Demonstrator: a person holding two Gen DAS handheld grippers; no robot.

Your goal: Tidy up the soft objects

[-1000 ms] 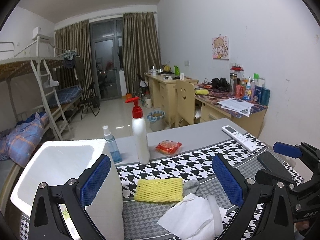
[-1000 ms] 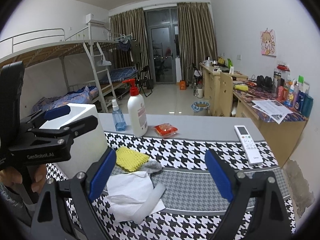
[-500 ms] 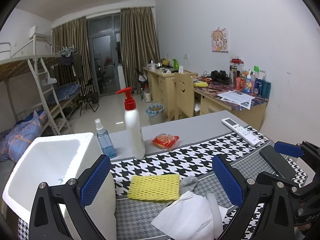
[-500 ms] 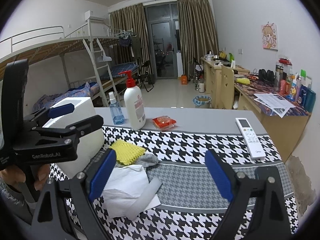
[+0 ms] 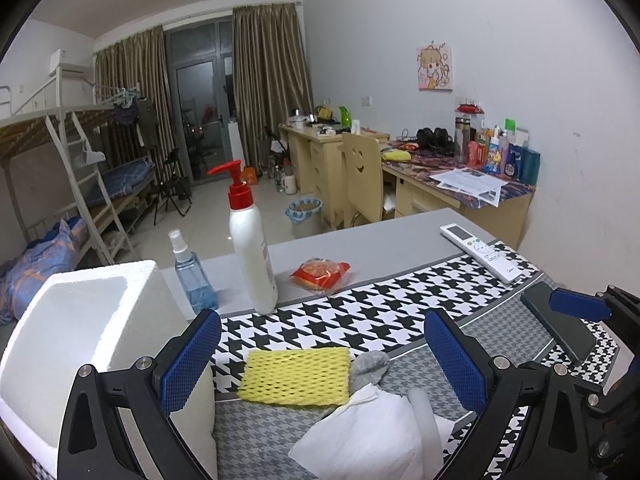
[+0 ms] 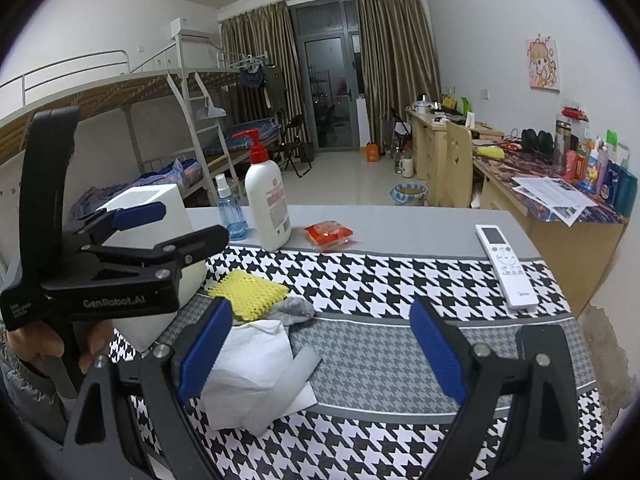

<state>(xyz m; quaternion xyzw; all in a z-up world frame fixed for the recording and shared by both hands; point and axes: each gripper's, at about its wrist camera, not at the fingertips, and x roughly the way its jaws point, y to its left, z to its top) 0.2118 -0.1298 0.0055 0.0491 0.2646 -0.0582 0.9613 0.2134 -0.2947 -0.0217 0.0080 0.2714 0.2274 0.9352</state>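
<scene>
Foam box (image 5: 76,344): we find it white and open-topped at the left edge of the table (image 5: 384,240), standing on the houndstooth cloth (image 5: 360,316).
Left gripper (image 5: 322,364): we record its jaws wide apart and holding nothing; it hovers over the near left part of the cloth, its left blue pad in front of the box wall.
Yellow foam net (image 5: 294,376): we see it flat on the cloth just right of the box, between the left gripper's jaws in the left wrist view and touching neither pad.
Grey sock (image 5: 370,364): it touches the net's right end, also within that jaw gap.
White tissue (image 5: 364,436): crumpled, nearest the near edge, overlapping the sock; a pale foam tube (image 5: 424,420) lies against its right side.
Right gripper (image 6: 322,348): we record its jaws wide apart and empty; in its own view the tissue sits just inside the left pad, while the net and sock lie beyond the pads, toward the box.
Far edge of table: spray bottle (image 5: 192,276), pump bottle (image 5: 250,248) and red packet (image 5: 322,272) in a row, left to right.
Right edge: remote control (image 5: 482,252) on the cloth's border, with a dark phone (image 5: 558,326) nearer us.
</scene>
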